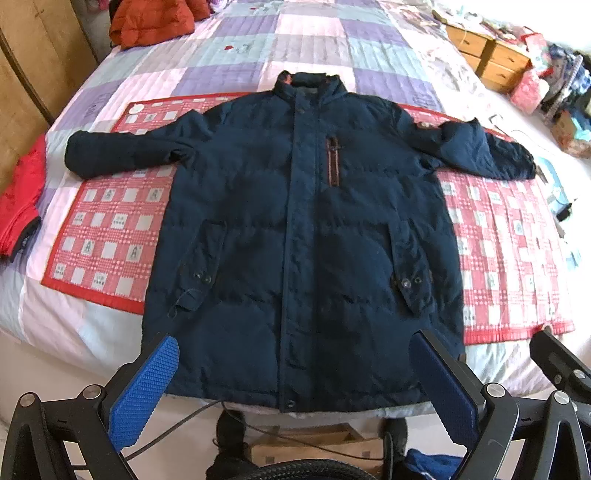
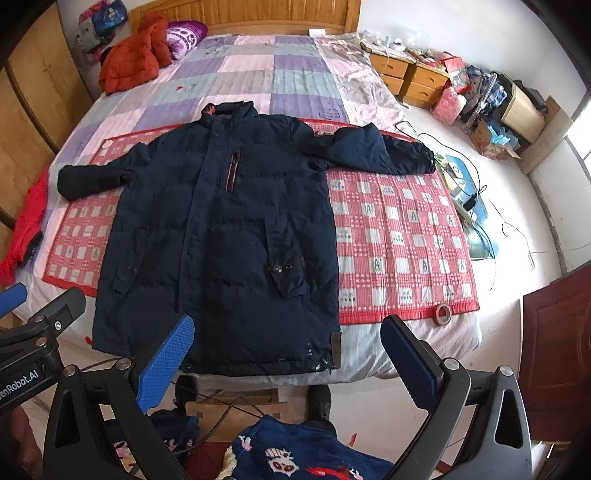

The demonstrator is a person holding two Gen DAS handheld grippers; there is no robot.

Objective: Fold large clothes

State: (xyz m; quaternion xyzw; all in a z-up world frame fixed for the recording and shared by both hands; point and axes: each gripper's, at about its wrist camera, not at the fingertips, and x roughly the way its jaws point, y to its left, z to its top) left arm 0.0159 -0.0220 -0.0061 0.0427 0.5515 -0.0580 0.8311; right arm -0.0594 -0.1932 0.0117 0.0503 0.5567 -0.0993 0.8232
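Navy jacket [image 1: 295,240] flat beyond left hand-held gripper [image 1: 295,387]

Both cameras look from the foot of the bed [image 1: 74,332] toward its head, tilted down over the coat [image 1: 303,229] spread on it. The left wrist view sits nearly centred on the coat and close, its hem just past the spread fingers of the left gripper [image 1: 295,387]. The right wrist view stands farther to the right and a little farther back, so the coat [image 2: 221,240] lies left of centre beyond the right gripper [image 2: 291,365], and the headboard [image 2: 277,14] shows. Both share the coat, the red checked mat [image 1: 110,229] and the orange jacket [image 2: 133,55]
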